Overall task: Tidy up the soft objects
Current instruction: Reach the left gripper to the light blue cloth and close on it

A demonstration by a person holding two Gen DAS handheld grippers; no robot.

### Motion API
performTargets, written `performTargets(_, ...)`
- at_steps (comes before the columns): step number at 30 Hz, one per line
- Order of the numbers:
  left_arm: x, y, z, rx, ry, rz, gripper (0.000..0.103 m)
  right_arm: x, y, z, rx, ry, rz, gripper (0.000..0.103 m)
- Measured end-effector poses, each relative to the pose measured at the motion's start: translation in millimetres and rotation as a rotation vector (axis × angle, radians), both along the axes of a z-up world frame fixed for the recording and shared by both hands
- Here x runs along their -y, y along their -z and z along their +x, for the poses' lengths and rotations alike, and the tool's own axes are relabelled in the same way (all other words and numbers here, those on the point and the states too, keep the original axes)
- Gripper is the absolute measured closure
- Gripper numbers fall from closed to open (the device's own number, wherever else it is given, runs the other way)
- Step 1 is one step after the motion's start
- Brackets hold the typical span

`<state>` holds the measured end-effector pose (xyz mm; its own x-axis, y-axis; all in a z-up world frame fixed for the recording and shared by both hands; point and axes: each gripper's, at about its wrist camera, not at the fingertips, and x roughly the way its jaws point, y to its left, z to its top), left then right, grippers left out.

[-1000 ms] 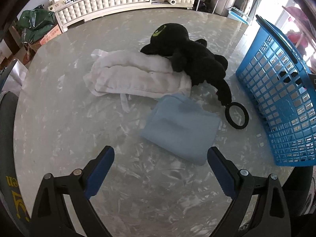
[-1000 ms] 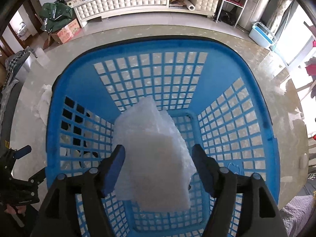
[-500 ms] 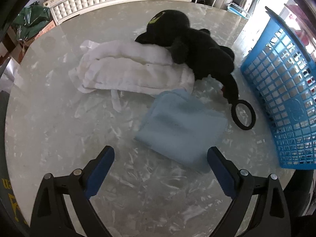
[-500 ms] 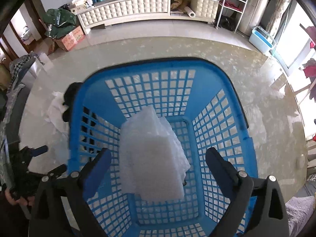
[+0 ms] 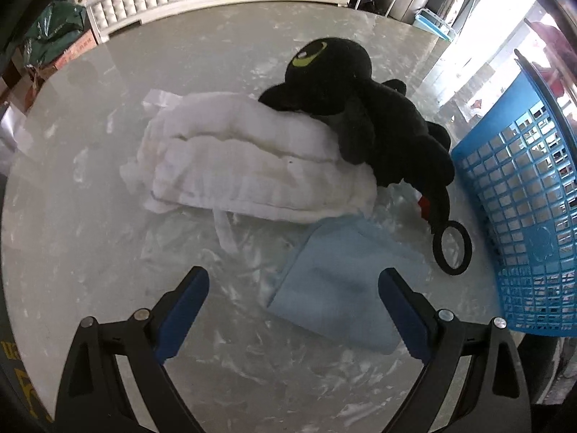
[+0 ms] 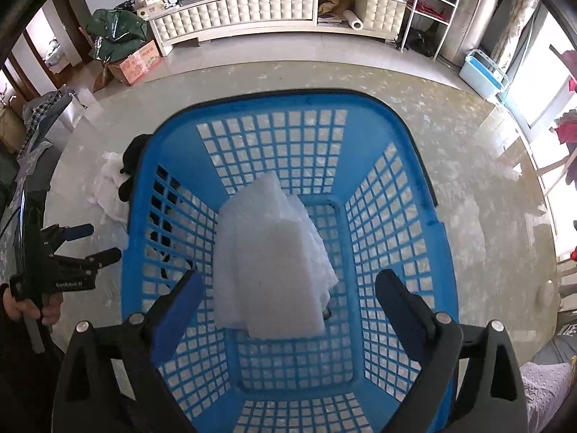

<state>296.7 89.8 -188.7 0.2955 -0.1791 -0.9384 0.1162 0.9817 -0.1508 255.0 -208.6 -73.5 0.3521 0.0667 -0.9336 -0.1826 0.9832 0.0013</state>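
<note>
On the round marble table lie a folded white cloth, a black plush toy resting partly on it, and a folded light blue cloth. My left gripper hovers open just above the blue cloth's near left part, touching nothing. The blue basket stands at the right. In the right wrist view a white bubble-wrap sheet lies loose in the blue basket. My right gripper hangs open above it, jaws wide and clear of the sheet.
A black ring hangs from the plush toy's tail beside the basket. The left gripper, held in a hand, shows left of the basket. A white cabinet, boxes and shelves stand beyond the table.
The right gripper's jaws spread wide, let go of the bubble-wrap sheet and rose above the basket. The left gripper moved toward the cloths and plush toy, which now look closer.
</note>
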Motion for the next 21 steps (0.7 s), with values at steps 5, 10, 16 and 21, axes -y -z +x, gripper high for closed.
performTargets(5, 10, 2, 14, -0.018, 0.017, 0.005, 0.035, 11, -1, -6, 0.001, 0.017, 0.007, 0.007)
performTargets(10, 21, -2, 15, -0.034, 0.045, -0.017, 0.091, 19, 2, -10, -0.008, 0.039, 0.029, 0.007)
performTargets(16, 26, 1, 11, -0.059, 0.050, -0.078, 0.103, 22, 4, -16, -0.015, 0.043, 0.045, 0.007)
performTargets(21, 35, -3, -1, -0.037, 0.042, -0.078, 0.103, 25, -4, -23, 0.006, 0.046, 0.061, 0.007)
